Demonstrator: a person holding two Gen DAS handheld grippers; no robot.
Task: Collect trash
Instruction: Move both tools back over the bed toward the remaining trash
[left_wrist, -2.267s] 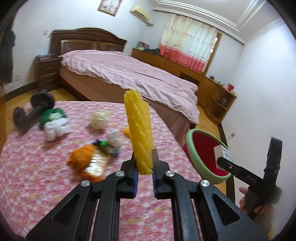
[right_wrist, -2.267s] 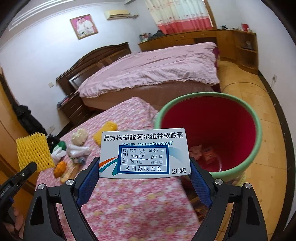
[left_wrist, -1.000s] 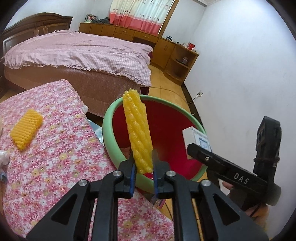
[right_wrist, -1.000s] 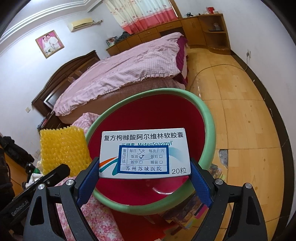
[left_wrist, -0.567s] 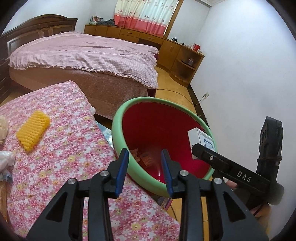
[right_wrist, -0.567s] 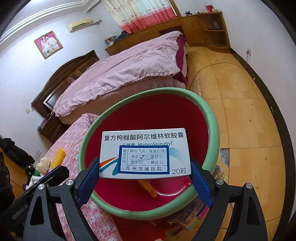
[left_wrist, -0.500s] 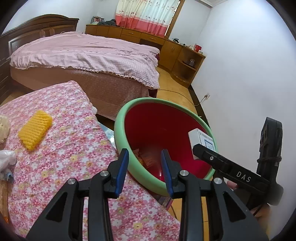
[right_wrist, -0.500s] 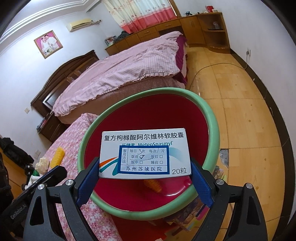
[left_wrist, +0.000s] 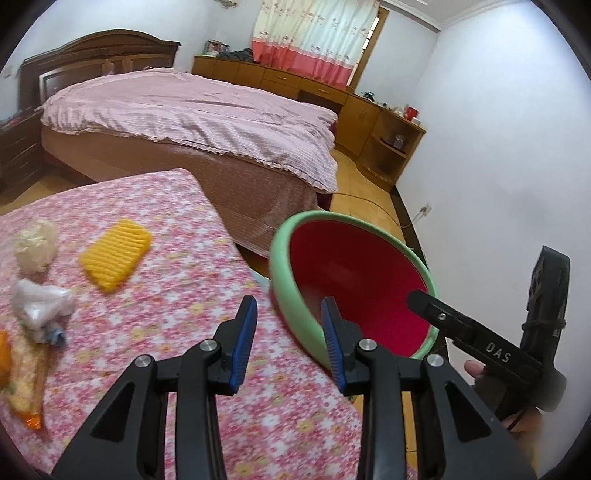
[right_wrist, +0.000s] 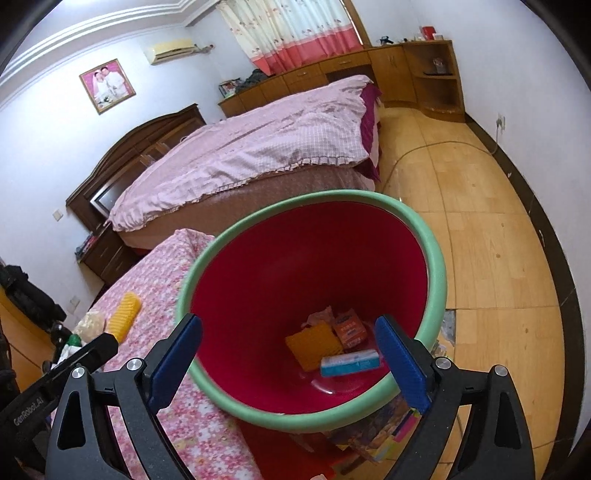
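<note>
Both grippers are empty now versus a couple of seconds back: the yellow foam net (right_wrist: 313, 343) that stood between the left fingers and the white medicine box (right_wrist: 349, 363) that was clamped by the right ones both lie at the bottom of the red bin (right_wrist: 436, 266), next to an orange carton (right_wrist: 349, 328) and a crumpled pinkish scrap. Left gripper (left_wrist: 289, 328) has swung back toward the table, fingers apart at a moderate gap with nothing between them, its right pad in line with the bin's green rim, left pad over the floral tablecloth (left_wrist: 177, 302). Right gripper (right_wrist: 288, 354) hangs over the bin mouth, fingers spread wide, nothing in them (the box sits well below, not touching the pads). Trash left on the table: a second yellow foam net (left_wrist: 116, 254) lying flat near the far edge, a cream crumpled wad (left_wrist: 36, 245) left of it, a white plastic-bag bundle (left_wrist: 38, 304) nearer, and an orange snack wrapper (left_wrist: 24, 384) at the left edge, partly cut off by the frame. These pieces are spread apart from one another, though the bag bundle and wrapper look close to touching; can't confirm. Bin stands on the floor just beside the table corner, with some colourful printed paper under its base. A person's hand (left_wrist: 517, 402) grips the right tool's handle at the lower right. A bed (left_wrist: 192, 110) with a pink cover fills the background.
</note>
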